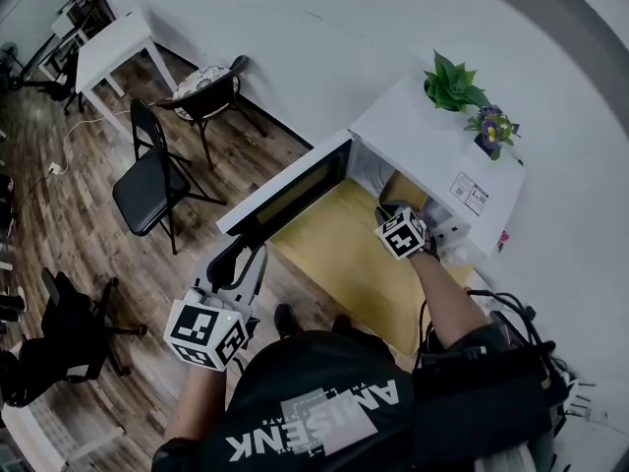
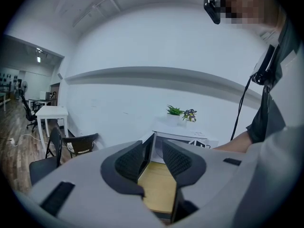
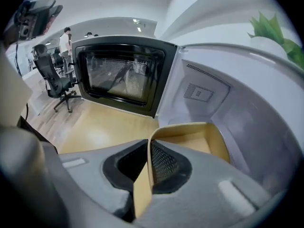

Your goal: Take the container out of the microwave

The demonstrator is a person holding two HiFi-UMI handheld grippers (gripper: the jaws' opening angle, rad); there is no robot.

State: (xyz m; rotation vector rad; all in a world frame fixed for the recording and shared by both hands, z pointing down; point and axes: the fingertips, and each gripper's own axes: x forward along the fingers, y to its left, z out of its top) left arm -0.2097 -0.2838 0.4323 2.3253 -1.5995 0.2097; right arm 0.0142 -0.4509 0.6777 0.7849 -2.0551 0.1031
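Container [image 3: 190,144], tan, sits just inside the open microwave [image 3: 247,122] with right gripper [image 3: 149,167] clamped on its near wall, left gripper [image 2: 154,163] slightly apart and empty; judged best to draw it out level, pinch kept firm, clear of the door [image 3: 123,75]

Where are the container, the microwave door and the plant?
container [image 3: 190,141]: right gripper view, its inside floor.
microwave door [image 3: 121,77]: right gripper view, its window.
plant [image 1: 452,85]: head view, its green leaves.
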